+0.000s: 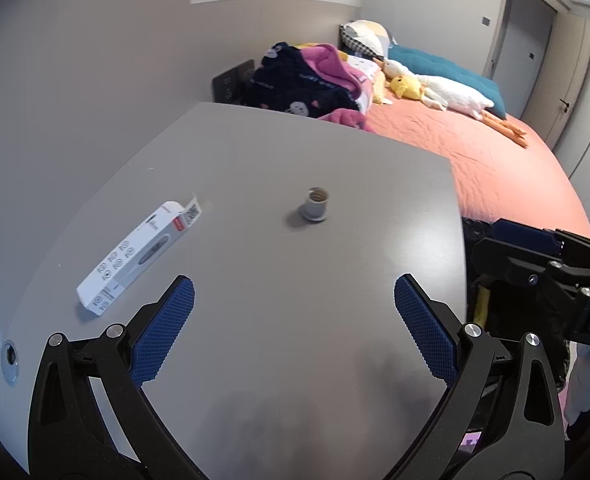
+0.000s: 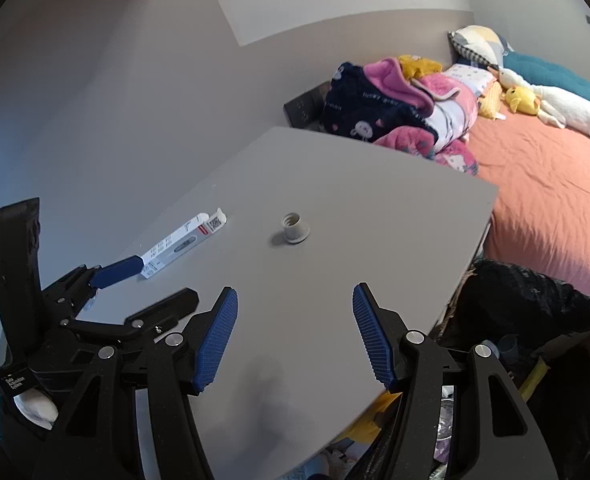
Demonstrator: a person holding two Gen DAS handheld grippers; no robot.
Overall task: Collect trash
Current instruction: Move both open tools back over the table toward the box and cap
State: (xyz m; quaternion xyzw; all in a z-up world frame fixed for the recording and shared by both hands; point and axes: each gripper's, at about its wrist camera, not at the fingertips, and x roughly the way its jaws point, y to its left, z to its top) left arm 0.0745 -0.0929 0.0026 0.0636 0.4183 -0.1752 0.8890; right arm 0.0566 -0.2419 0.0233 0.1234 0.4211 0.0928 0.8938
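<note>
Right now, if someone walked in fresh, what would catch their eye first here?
Probably the bright bed beyond the grey table, its orange sheet piled with pink blankets and a white goose plush. On the table itself, a white carton lies at the left and a small grey socket stands mid-table.

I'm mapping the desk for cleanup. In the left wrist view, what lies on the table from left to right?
Cable hole → white box → small grey socket → table's right edge, with the right gripper beyond it.

Both wrist views look steeply down, close over the grey table (image 1: 295,152) (shared), bed (image 2: 543,184) beyond
</note>
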